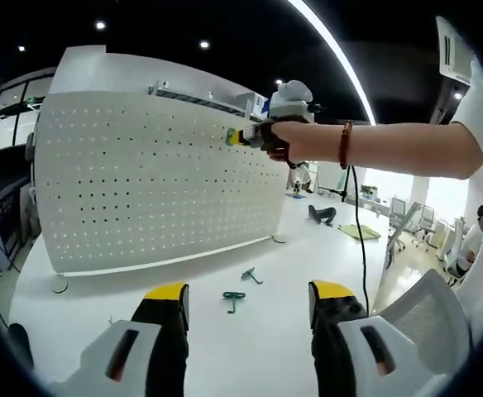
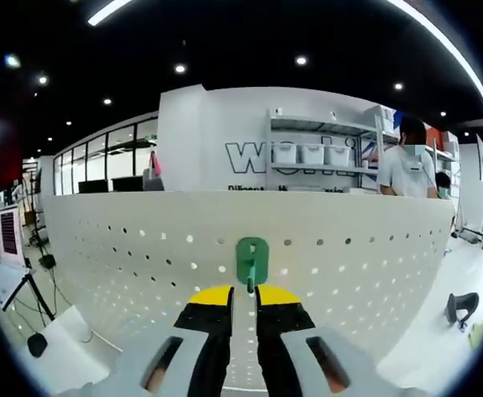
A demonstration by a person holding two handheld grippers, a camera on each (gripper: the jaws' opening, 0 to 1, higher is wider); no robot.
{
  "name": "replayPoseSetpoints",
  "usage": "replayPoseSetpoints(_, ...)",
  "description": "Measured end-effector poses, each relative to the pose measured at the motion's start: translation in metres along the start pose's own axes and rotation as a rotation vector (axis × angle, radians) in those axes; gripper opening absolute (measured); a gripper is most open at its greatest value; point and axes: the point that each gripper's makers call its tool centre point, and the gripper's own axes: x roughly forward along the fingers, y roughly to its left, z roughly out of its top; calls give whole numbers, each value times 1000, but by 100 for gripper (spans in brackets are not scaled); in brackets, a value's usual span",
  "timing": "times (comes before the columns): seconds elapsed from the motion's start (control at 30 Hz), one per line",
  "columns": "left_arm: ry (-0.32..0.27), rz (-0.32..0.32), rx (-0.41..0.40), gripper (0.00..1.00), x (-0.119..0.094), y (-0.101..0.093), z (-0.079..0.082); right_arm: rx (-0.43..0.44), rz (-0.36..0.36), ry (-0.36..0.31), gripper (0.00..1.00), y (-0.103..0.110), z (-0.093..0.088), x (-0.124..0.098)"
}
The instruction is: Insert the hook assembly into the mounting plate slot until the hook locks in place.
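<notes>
Right gripper (image 2: 243, 291) clamps green hook (image 2: 251, 261) against pegboard (image 2: 126, 248); left gripper (image 1: 248, 302) open.

The green hook's (image 2: 251, 261) lower stem is hidden between the right gripper's (image 2: 243, 291) pinched fingertips

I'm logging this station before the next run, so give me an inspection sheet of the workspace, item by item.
Surface: white table, pegboard standing upright on it.
Job's things: green hook held against the pegboard face; locked or not, cannot tell.
Clutter: two loose hooks on the table; dark object and yellow-green item farther back.
Grippers: right gripper shut on the hook; left gripper open, holding nothing.
Cables: black cable hanging from the right gripper.
Surroundings: shelving with bins, a person behind the board.
</notes>
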Motion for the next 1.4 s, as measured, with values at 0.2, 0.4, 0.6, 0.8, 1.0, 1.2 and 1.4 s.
replayPoseSetpoints(0.2, 2, 2, 2, 60, -1, -1, 0, 5, 31, 10, 13, 8, -3, -3)
replayPoseSetpoints(0.4, 8, -4, 9, 60, 0, -4, -1, 28, 57, 30, 14, 12, -13, -8)
replayPoseSetpoints(0.6, 12, -9, 13, 60, 1, -5, -1, -1, 75, 36, 14, 17, -20, -16)
replayPoseSetpoints(0.8, 20, -15, 13, 60, 1, -7, -3, -52, 122, 60, 13, 26, -31, -23)
replayPoseSetpoints(1.0, 21, -19, 12, 60, 2, -9, -4, -93, 158, 96, 14, 35, -52, -31)
replayPoseSetpoints(1.2, 15, -21, -3, 60, 3, -10, -4, -83, 175, 122, 14, 39, -70, -38)
replayPoseSetpoints(1.4, 14, -32, -2, 60, 3, -14, -7, -86, 189, 146, 14, 41, -85, -47)
